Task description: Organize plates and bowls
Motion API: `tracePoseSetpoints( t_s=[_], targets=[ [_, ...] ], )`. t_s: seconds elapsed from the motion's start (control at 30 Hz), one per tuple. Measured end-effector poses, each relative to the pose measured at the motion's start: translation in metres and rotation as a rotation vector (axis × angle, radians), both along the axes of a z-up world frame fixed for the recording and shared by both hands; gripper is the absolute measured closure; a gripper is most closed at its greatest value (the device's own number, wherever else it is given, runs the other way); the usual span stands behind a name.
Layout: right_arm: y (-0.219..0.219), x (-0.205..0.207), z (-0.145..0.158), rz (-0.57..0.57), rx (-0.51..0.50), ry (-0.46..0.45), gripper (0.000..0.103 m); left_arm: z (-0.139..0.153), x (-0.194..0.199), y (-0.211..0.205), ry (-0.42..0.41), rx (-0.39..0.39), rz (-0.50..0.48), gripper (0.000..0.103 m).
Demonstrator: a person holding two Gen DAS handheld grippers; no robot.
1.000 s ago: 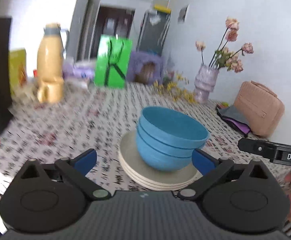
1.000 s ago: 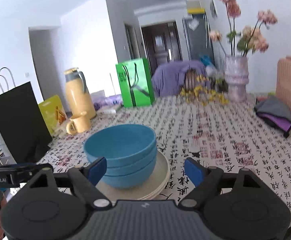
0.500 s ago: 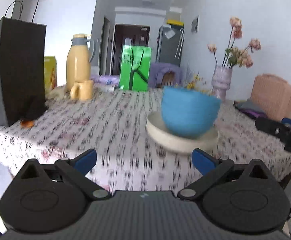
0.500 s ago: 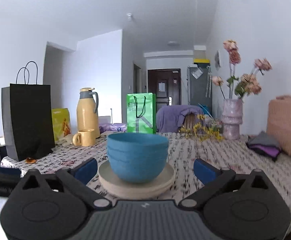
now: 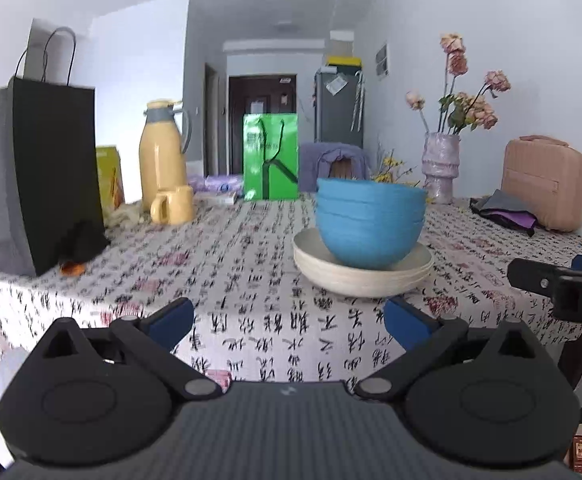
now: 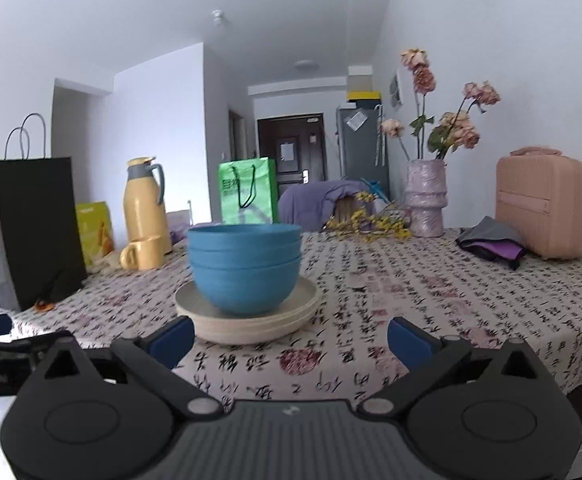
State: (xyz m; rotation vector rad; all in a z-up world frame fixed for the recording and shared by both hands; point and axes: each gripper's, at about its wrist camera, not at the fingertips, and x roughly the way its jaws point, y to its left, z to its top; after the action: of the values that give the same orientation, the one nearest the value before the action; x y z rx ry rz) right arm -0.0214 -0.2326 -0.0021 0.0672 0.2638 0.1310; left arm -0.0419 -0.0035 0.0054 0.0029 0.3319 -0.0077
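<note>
Three nested blue bowls (image 5: 369, 224) (image 6: 245, 268) sit on a stack of cream plates (image 5: 361, 278) (image 6: 247, 322) near the front of the table. My left gripper (image 5: 289, 322) hangs in front of the table edge, open and empty, with the stack ahead and slightly right. The right gripper (image 6: 291, 340) is open too, with nothing between its fingers, and the stack stands just beyond its left fingertip. The right gripper also shows at the right edge of the left wrist view (image 5: 563, 284).
A patterned tablecloth (image 6: 431, 292) covers the table. Along the left stand a black paper bag (image 5: 39, 172), a yellow jug (image 5: 163, 160) and a mug (image 5: 173, 204). At the back are a green bag (image 5: 271, 156) and a vase of flowers (image 6: 425, 200); a pink case (image 6: 545, 200) is at right.
Both grippers have drawn back from the stack and dropped to near table height. The bowls, earlier between the fingertips, now stand farther ahead. The right jaws widened slightly.
</note>
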Motion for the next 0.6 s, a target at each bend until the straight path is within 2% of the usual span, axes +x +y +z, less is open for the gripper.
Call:
tracePoseSetpoints(
  t_s=[0.6],
  targets=[
    [0.0038, 0.0001, -0.0023, 0.018, -0.006, 0.009, 0.000, 0.0007, -0.0024, 0.0033, -0.015, -0.010, 0.008, 0.000]
  ],
)
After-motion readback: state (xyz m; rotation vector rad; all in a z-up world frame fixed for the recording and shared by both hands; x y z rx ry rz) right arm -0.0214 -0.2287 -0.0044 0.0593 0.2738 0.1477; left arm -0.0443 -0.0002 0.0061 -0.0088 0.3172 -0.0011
